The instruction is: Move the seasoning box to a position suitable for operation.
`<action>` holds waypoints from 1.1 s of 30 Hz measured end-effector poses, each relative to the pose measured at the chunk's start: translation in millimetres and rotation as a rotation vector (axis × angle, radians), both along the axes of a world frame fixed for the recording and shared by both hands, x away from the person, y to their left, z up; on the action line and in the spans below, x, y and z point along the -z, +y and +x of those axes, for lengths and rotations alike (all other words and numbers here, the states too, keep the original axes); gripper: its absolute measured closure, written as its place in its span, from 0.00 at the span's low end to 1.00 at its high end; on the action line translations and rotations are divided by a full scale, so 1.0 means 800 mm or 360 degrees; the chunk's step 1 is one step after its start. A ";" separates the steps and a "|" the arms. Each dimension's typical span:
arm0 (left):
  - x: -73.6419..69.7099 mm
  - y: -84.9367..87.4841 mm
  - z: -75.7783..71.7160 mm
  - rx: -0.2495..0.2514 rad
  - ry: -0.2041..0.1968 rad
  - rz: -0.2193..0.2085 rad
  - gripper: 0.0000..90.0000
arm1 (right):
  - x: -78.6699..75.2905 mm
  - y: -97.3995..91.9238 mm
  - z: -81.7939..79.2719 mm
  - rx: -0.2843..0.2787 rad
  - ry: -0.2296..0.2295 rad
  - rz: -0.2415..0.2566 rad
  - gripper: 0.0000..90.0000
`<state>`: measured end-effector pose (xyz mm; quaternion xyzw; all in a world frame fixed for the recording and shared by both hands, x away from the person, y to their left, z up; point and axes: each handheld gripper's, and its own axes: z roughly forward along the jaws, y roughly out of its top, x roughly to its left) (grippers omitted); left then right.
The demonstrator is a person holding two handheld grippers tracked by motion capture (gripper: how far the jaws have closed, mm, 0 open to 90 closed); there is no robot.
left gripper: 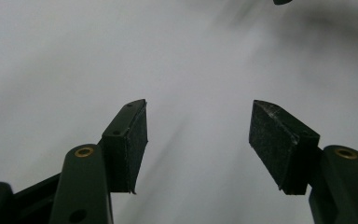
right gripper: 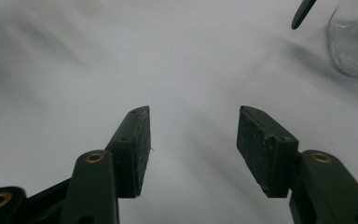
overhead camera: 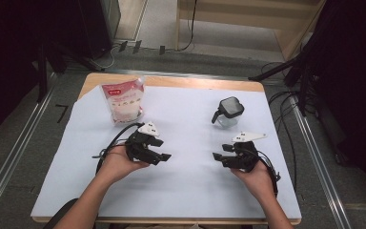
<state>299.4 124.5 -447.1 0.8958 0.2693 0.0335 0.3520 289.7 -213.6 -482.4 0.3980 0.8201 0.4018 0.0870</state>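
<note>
A pink and white bag [overhead camera: 123, 100] stands at the back left of the white cloth [overhead camera: 186, 186]. A clear glass jar with a black lid and handle [overhead camera: 228, 112] stands at the back right; its glass body [right gripper: 354, 39] shows at the top right of the right gripper view. My left gripper [overhead camera: 163, 153] is held low over the cloth in front of the bag, pointing right, open with nothing between its pads [left gripper: 129, 144]. My right gripper [overhead camera: 218, 158] is in front of the jar, pointing left, open and empty, pads [right gripper: 261, 149] apart.
The wooden table's edge [overhead camera: 171, 80] shows beyond the cloth. Black stands and cables [overhead camera: 286, 109] lie on the floor at the right. A metal rail [overhead camera: 14, 152] runs along the left. Bare cloth lies between the two grippers.
</note>
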 end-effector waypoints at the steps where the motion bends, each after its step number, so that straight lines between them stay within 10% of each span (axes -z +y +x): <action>1: 0.000 0.000 0.000 -0.0002 0.0001 -0.0012 0.43 | -0.001 -0.001 0.000 0.0009 0.0007 0.0009 0.51; 33: -0.005 0.006 0.006 -0.0053 0.0058 -0.0136 0.39 | -0.005 -0.027 0.011 0.0118 -0.0059 0.0098 0.51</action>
